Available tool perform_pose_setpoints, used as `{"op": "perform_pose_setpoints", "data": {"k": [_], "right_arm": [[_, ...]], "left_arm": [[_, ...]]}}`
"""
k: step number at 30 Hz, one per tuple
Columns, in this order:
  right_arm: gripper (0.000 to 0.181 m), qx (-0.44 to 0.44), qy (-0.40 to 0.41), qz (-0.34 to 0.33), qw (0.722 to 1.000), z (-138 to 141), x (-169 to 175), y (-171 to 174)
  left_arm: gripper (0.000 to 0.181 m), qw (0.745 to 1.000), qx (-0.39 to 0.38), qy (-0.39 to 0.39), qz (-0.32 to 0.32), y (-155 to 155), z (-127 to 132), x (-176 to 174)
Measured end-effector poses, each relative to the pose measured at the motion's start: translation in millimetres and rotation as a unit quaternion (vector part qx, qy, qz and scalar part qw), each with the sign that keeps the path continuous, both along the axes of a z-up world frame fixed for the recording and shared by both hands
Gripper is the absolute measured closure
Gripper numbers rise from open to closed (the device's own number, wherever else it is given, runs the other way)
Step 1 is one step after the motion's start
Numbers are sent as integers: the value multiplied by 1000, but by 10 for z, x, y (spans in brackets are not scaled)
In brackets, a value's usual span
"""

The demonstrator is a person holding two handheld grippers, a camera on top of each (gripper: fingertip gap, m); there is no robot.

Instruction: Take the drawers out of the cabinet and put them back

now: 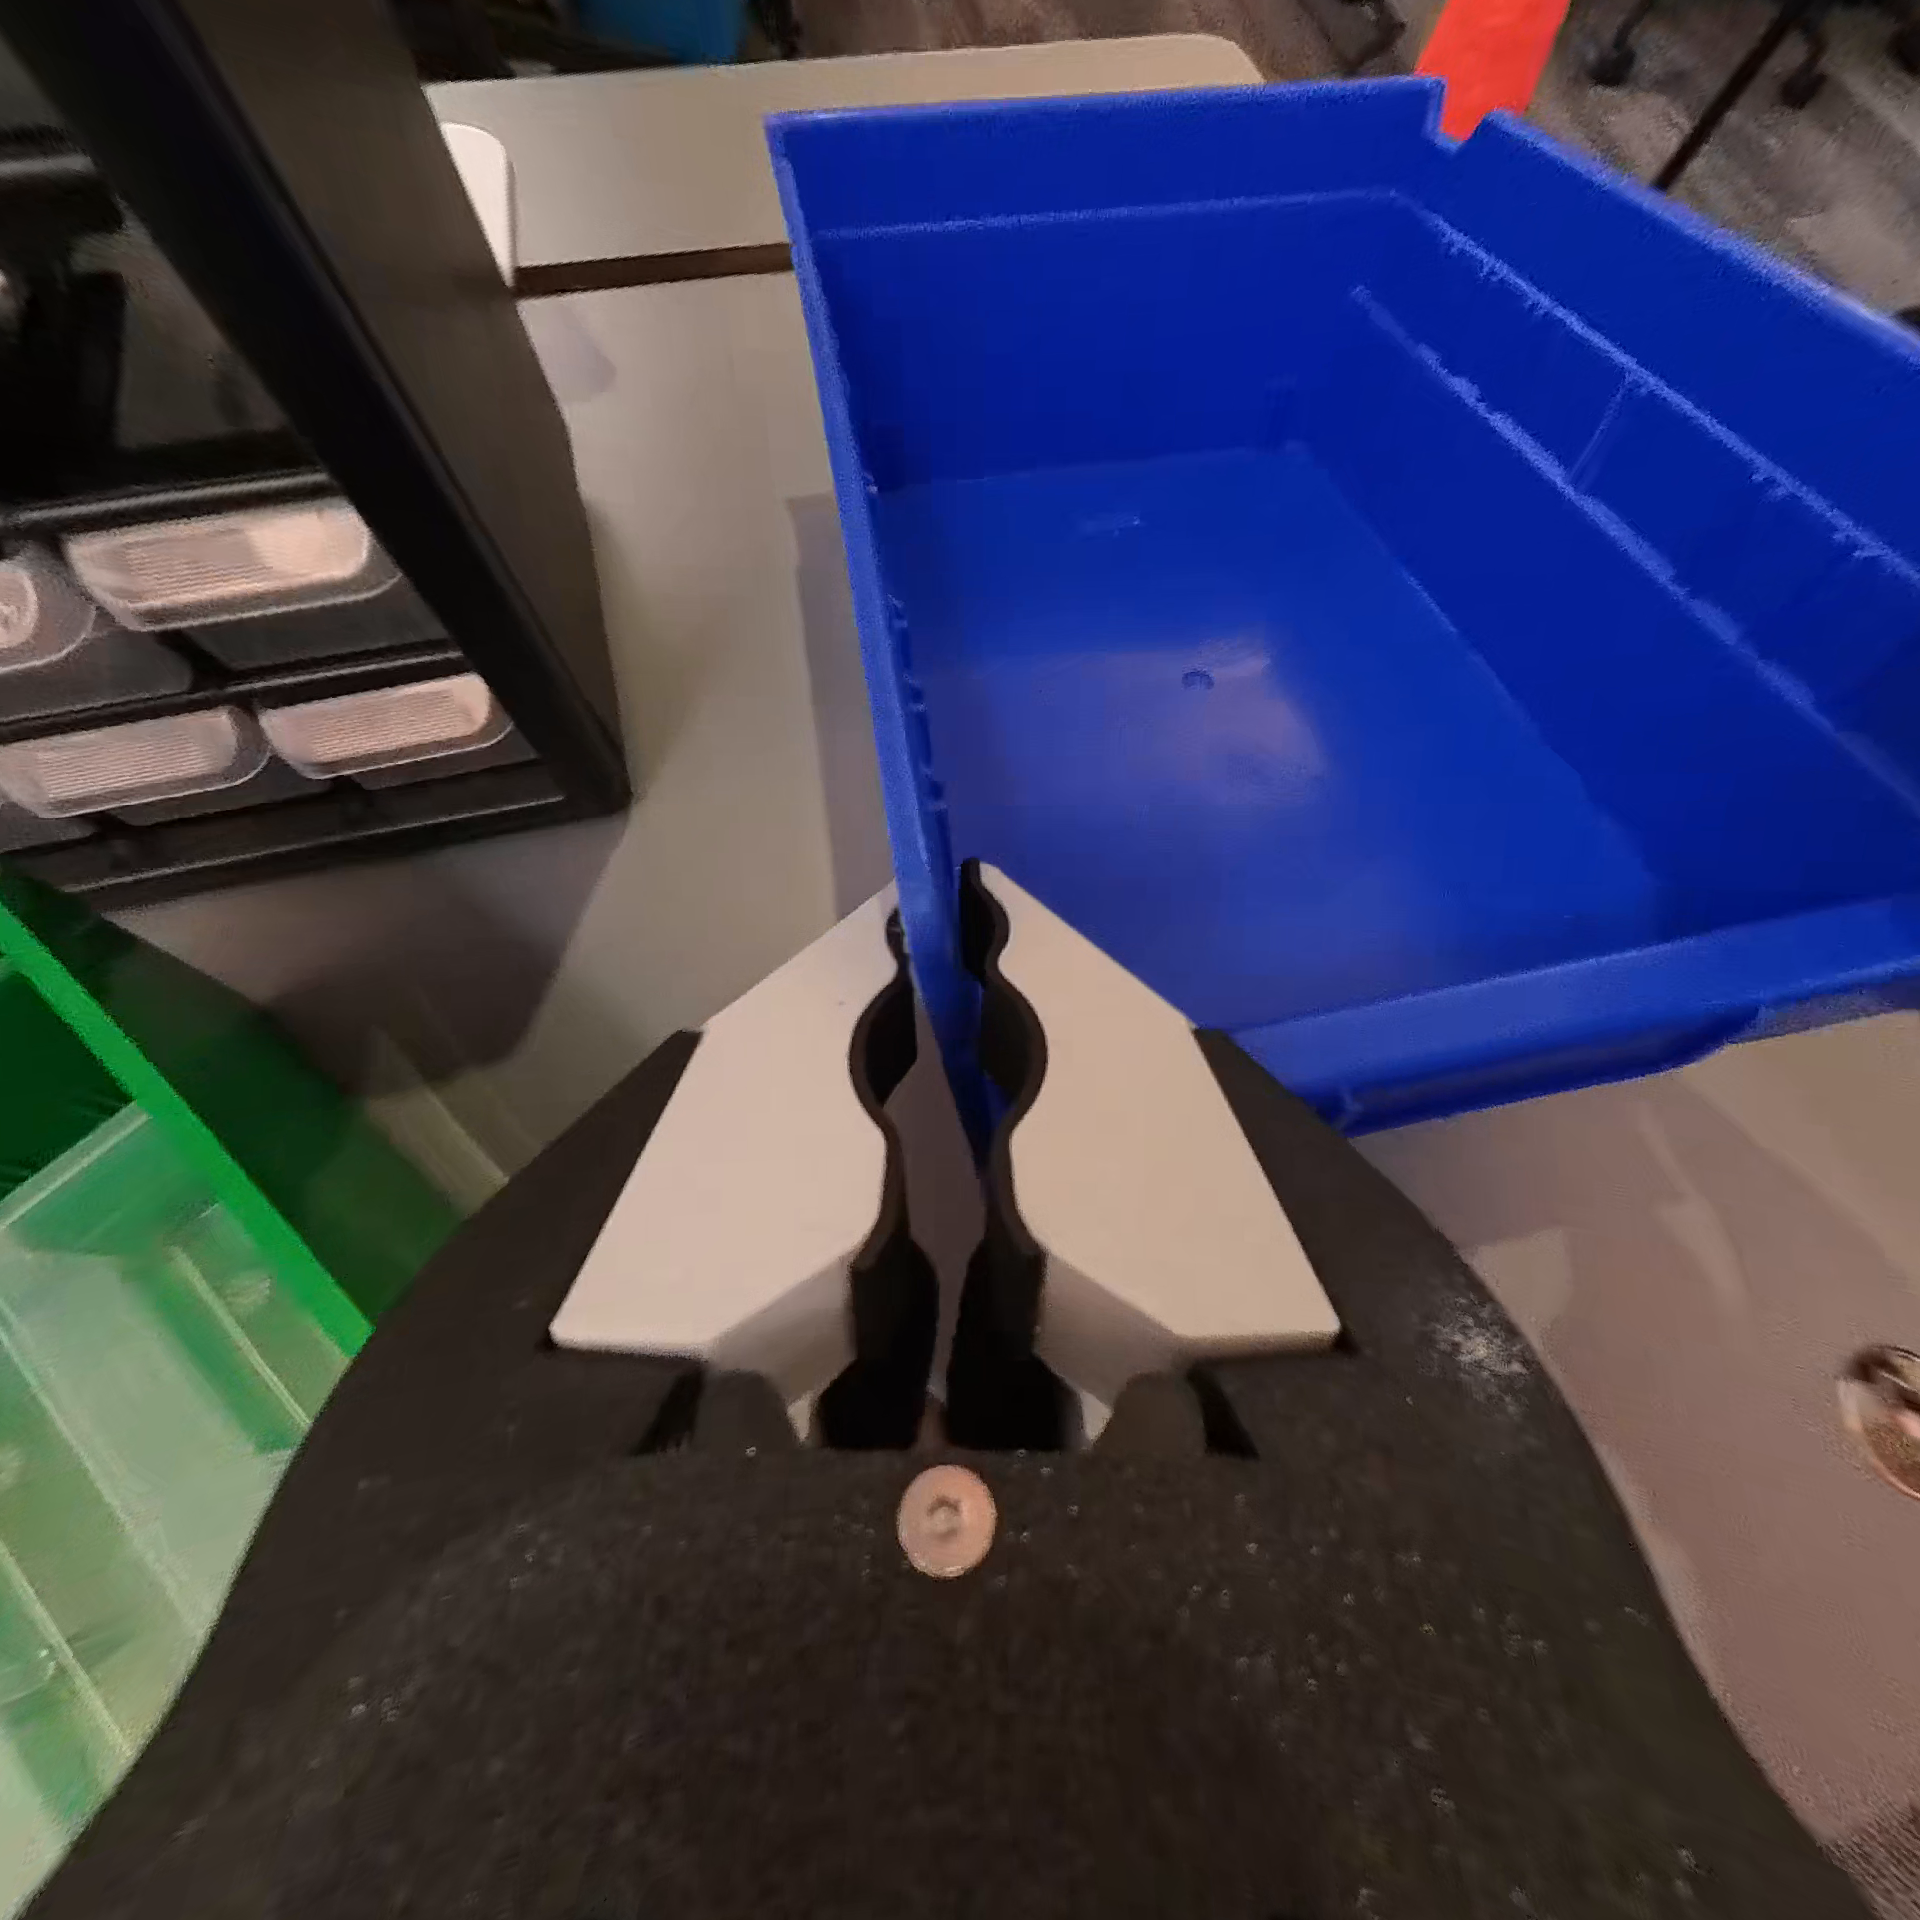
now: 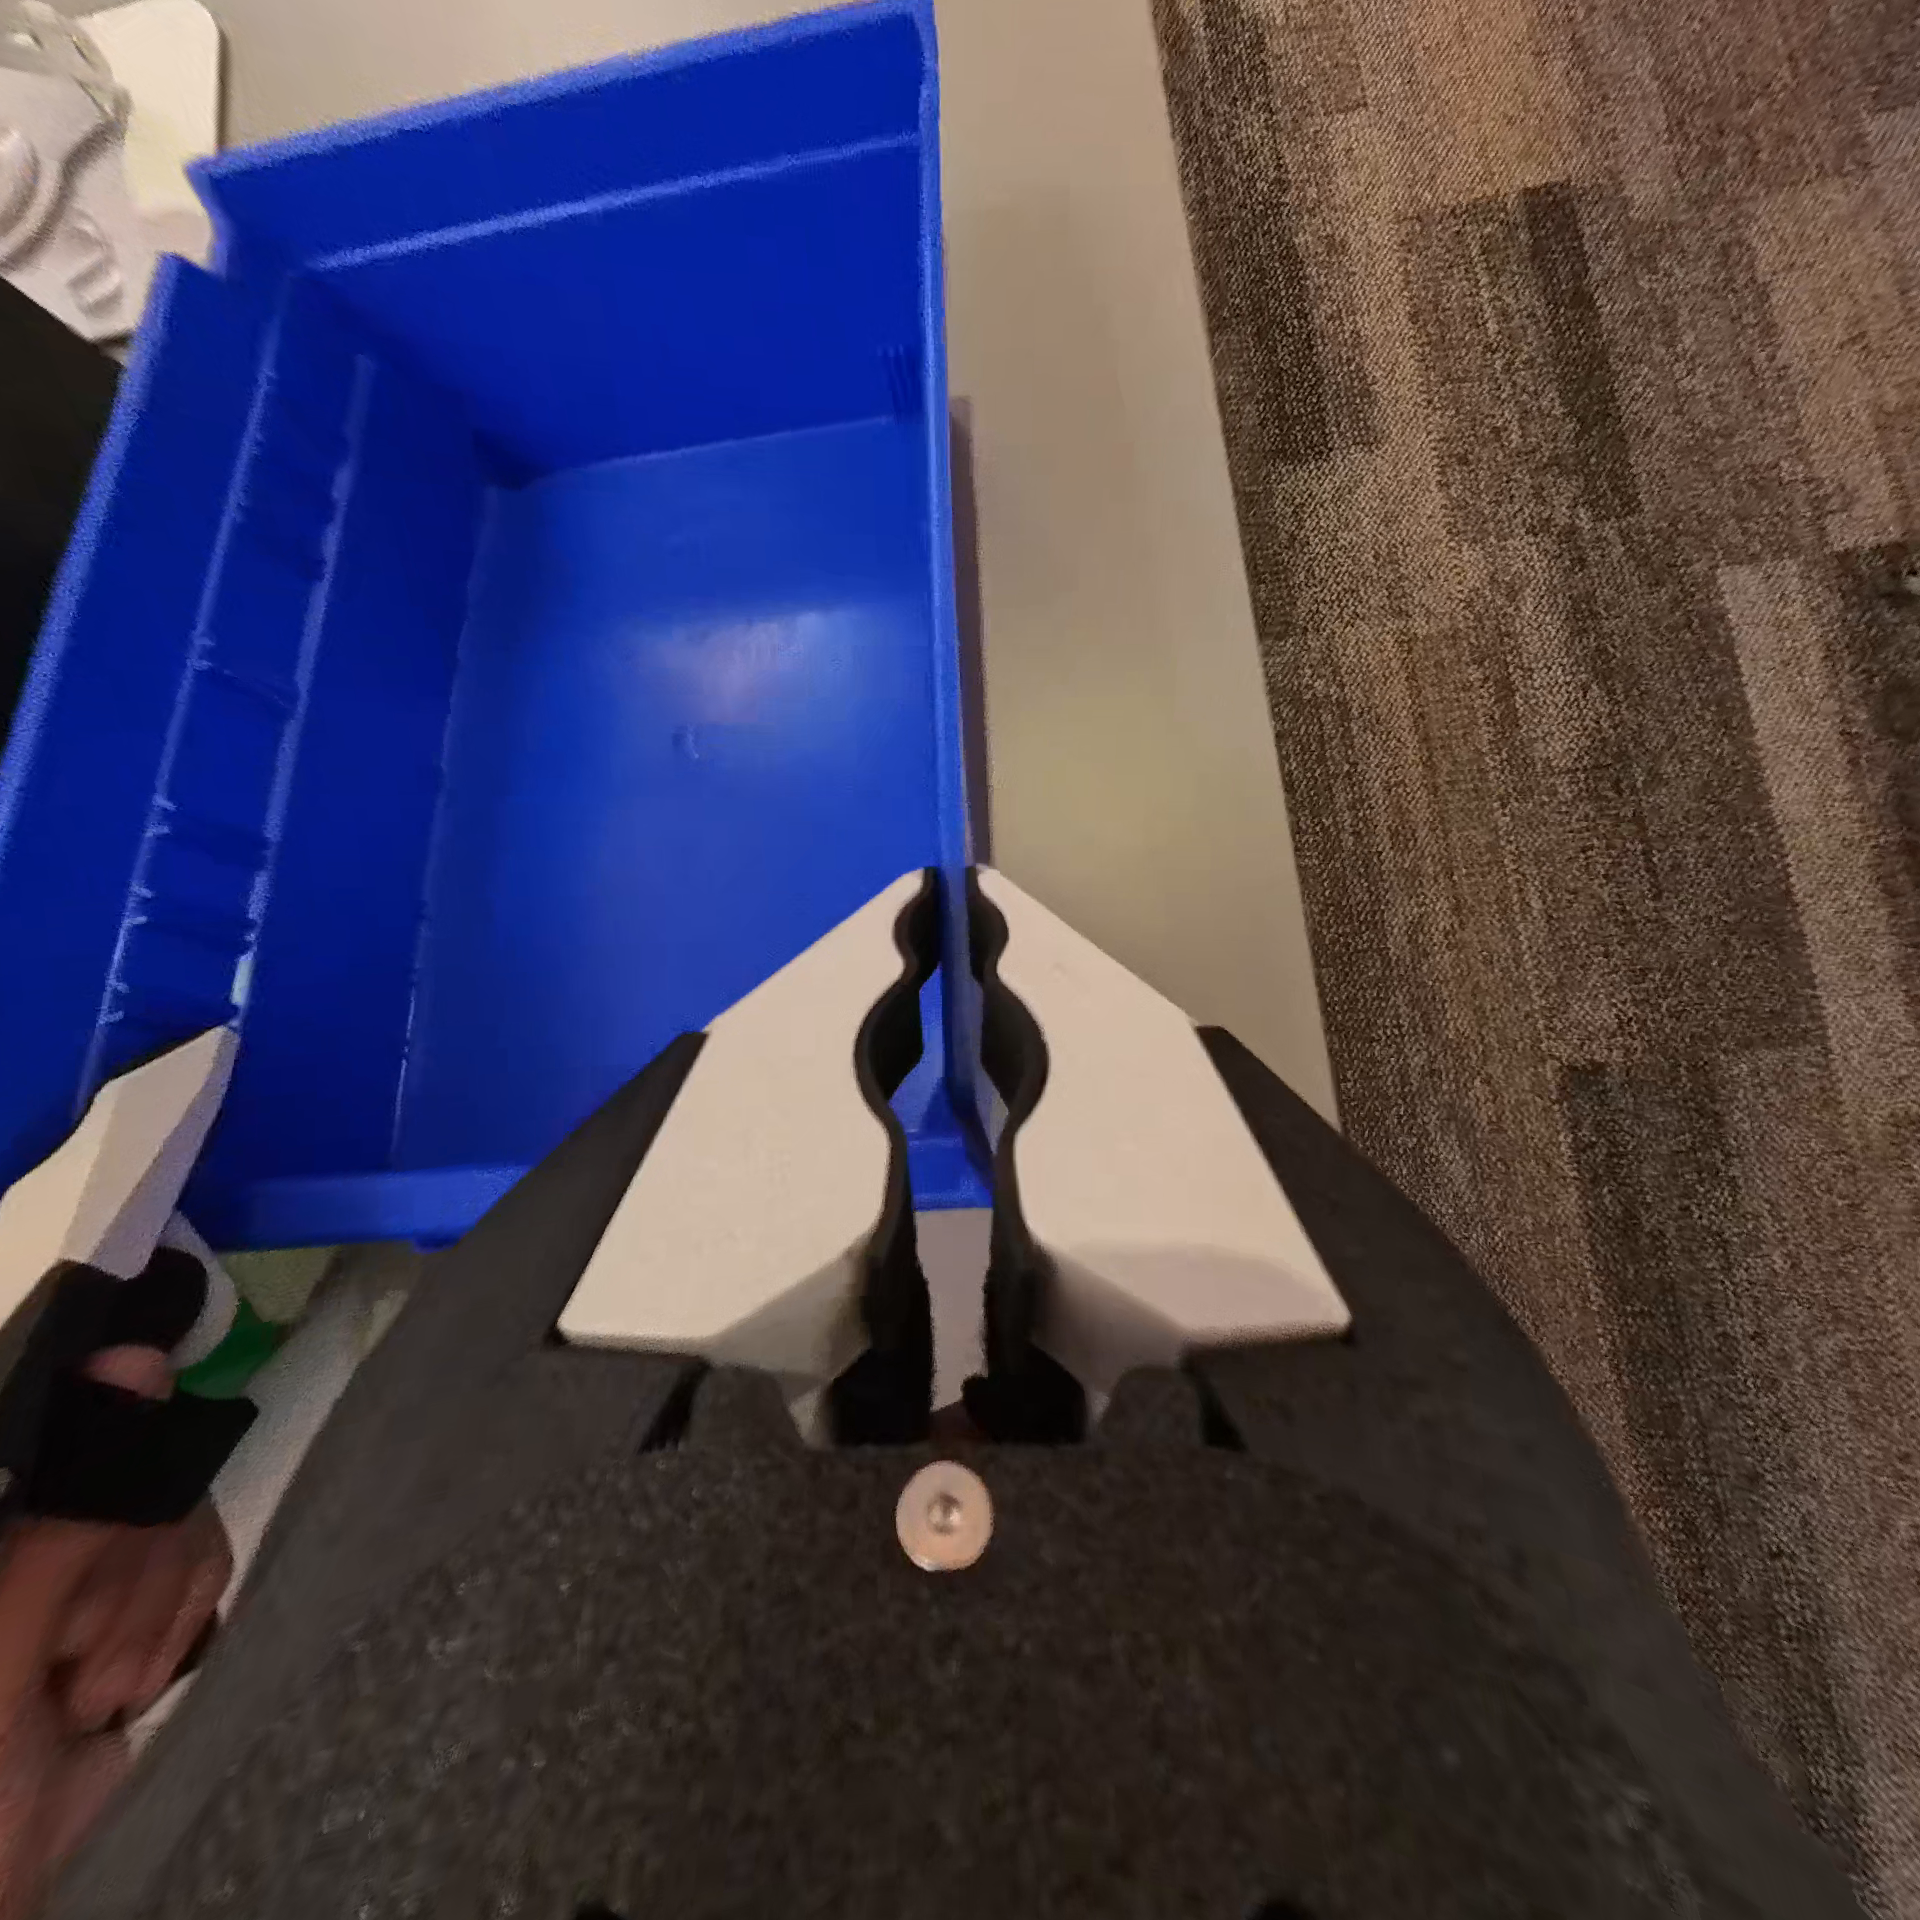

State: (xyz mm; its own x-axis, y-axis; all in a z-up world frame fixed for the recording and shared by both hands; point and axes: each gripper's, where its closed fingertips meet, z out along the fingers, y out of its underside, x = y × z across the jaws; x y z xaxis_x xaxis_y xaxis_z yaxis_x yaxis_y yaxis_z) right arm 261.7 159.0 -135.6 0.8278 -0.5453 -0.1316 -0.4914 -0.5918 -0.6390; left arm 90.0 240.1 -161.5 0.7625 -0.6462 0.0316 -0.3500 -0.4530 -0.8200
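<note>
An empty blue plastic drawer is held between both grippers above a pale table. My left gripper is shut on the drawer's left wall near its front corner. My right gripper is shut on the opposite wall of the same drawer. The left gripper's white finger also shows at the lower left of the right wrist view, with a gloved hand behind it. A black cabinet with small clear drawers stands to the left.
A green frame with translucent drawers is at the lower left. The pale table extends behind the blue drawer. A brown patterned carpet floor lies beyond the table's right edge. A red object is at the far top.
</note>
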Motion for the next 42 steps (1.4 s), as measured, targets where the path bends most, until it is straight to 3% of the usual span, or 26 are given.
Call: {"op": "perform_pose_setpoints", "data": {"k": [7, 10, 13, 16, 18, 20, 21, 23, 26, 29, 32, 35, 38, 40, 42], "right_arm": [[178, -17, 25, 16, 999, -379, -199, 100], [178, -15, 15, 18, 1000, -378, -223, 148], [178, -20, 9, 19, 1000, -379, -216, 152], [177, -19, -1, 17, 1000, -384, -206, 147], [176, -26, -7, 15, 1000, -392, -193, 128], [168, -28, -17, 13, 999, -382, -177, 107], [166, -23, -22, 13, 999, -377, -177, 111], [167, -35, -14, 16, 999, -483, -210, 105], [169, -99, -10, 15, 995, -741, -254, 33], [159, -82, -113, -14, 990, -349, -192, -84], [157, -22, -150, -8, 988, 214, -524, -212], [152, 56, -46, 112, 991, 381, -1563, -112], [145, 51, 90, 239, 965, 148, -2732, -97], [143, 7, 128, 280, 951, -102, -3225, -97], [142, -42, 120, 294, 947, -338, -3452, -37]], "left_arm": [[179, 998, 40, 41, 29, 144, -261, -223], [172, 997, 39, 56, 29, 173, -369, -256], [148, 997, 57, 51, 6, 103, -328, -206], [128, 995, 92, 33, -11, -26, -118, -198], [121, 999, 10, 13, -40, -302, -144, -263], [123, 991, -68, -58, -99, -703, 56, -362], [121, 986, -59, -95, -125, -825, 248, -412], [124, 984, -23, -115, -133, -853, 458, -467], [122, 970, -59, -144, -187, -1003, 540, -290], [121, 926, -91, -206, -304, -1495, 1031, -423], [125, 886, -70, -217, -403, -1671, 1451, -1074], [127, 901, -34, -163, -401, -1067, 1363, -1900], [128, 949, 42, -37, -310, 76, 944, -2853], [127, 966, 66, 62, -244, 809, 542, -3519], [126, 964, 17, 107, -242, 1136, 71, -3922]]}}
